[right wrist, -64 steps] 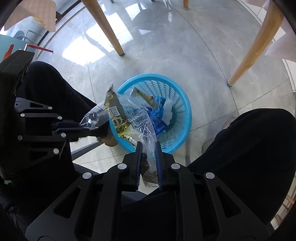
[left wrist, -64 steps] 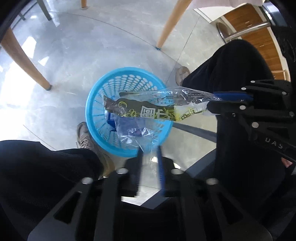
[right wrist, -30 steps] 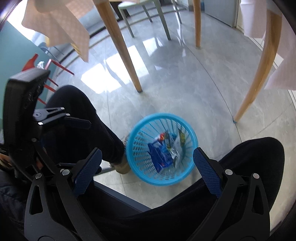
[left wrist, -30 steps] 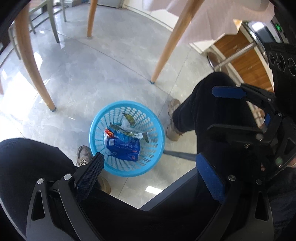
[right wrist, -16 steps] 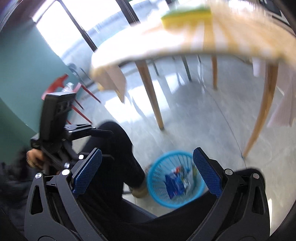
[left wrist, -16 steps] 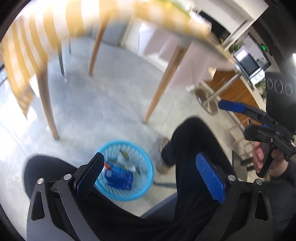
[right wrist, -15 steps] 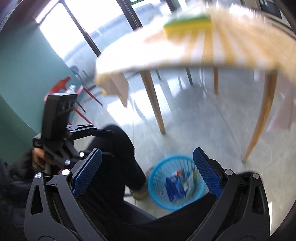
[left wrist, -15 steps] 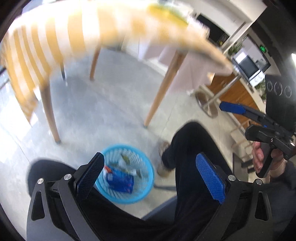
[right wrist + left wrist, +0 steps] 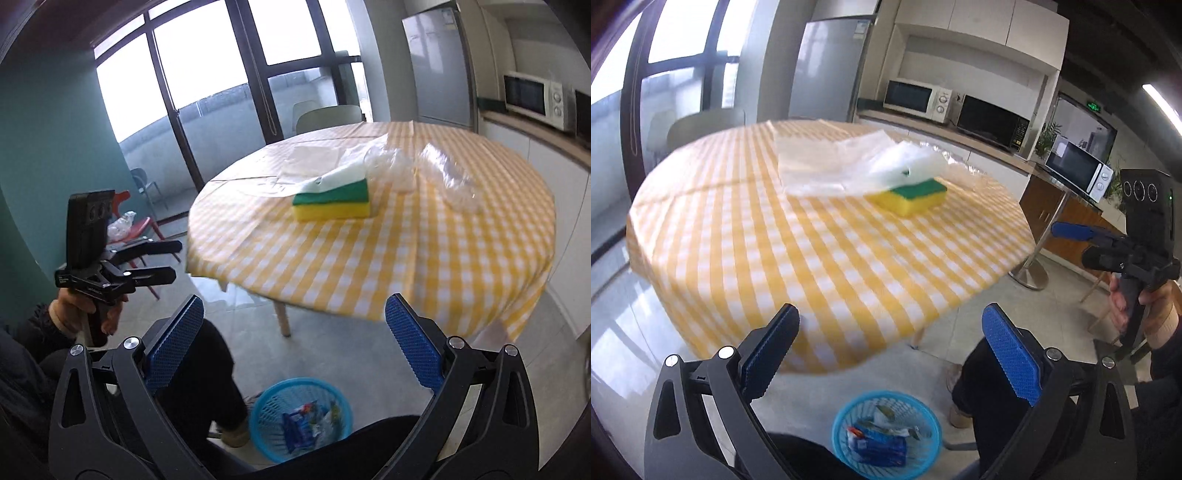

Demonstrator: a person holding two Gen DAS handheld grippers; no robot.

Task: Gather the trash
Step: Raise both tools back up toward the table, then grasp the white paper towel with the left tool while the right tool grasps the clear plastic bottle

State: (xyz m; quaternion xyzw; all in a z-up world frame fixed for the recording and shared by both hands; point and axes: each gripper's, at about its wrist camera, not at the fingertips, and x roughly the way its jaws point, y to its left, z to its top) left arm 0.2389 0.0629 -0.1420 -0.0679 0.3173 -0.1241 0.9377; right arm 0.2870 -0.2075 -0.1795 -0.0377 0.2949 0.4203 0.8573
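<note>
A round table (image 9: 820, 258) under a yellow-and-white checked cloth filled most of both views, with a kitchen counter (image 9: 960, 131) carrying microwaves (image 9: 916, 96) behind it and tall windows (image 9: 229, 55) off to one side. On the far half of the table lay a spread of clear plastic bags (image 9: 827, 162), thin and crumpled, one edge draped over a yellow sponge (image 9: 908, 194) with a green top; in the right wrist view more clear, crinkled plastic (image 9: 447, 173) sat just beside the sponge toward the counter side. On the grey floor below the table edge, between the seated person's dark-trousered legs (image 9: 207, 369), stood a blue basket (image 9: 923, 469) holding a blue packet (image 9: 882, 446) and a few other wrappers. The left gripper (image 9: 892, 363) was raised in front of the table with its blue-padded jaws spread wide and nothing between them. The right gripper (image 9: 293, 349) was likewise raised, jaws wide apart and empty. Each gripper also showed in the other's view, held by a hand (image 9: 1123, 302) at the grip, apart from the table and touching none of the trash.
</note>
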